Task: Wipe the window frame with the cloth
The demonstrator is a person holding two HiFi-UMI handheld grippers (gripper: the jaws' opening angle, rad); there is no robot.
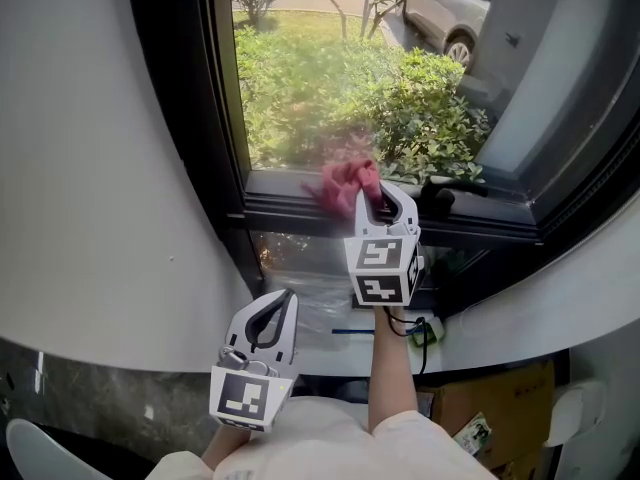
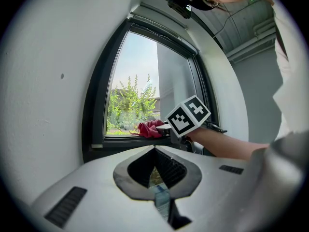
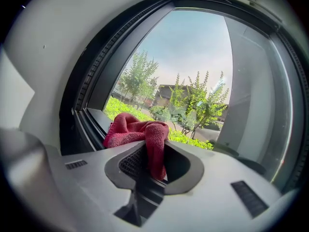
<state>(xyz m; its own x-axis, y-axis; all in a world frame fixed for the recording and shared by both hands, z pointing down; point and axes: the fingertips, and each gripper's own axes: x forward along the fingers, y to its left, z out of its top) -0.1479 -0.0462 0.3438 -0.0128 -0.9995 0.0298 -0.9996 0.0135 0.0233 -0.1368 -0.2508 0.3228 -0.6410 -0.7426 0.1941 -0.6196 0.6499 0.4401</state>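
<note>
Your cloth (image 1: 345,181) is a pinkish-red, nubbly rag. It is bunched into a loose heap on the bottom rail of the window frame (image 1: 290,211), with one fold hanging down, pinched between the jaws of your right gripper (image 1: 384,196). The window frame is dark, almost black, its ridged lower rail running level beneath the cloth and its left upright standing off to the cloth's left.

Two grippers show, the left gripper (image 1: 284,298) and the right gripper (image 1: 385,196). One cloth (image 1: 345,181) sits between the right jaws, and one window frame (image 1: 290,211) lies ahead.
</note>
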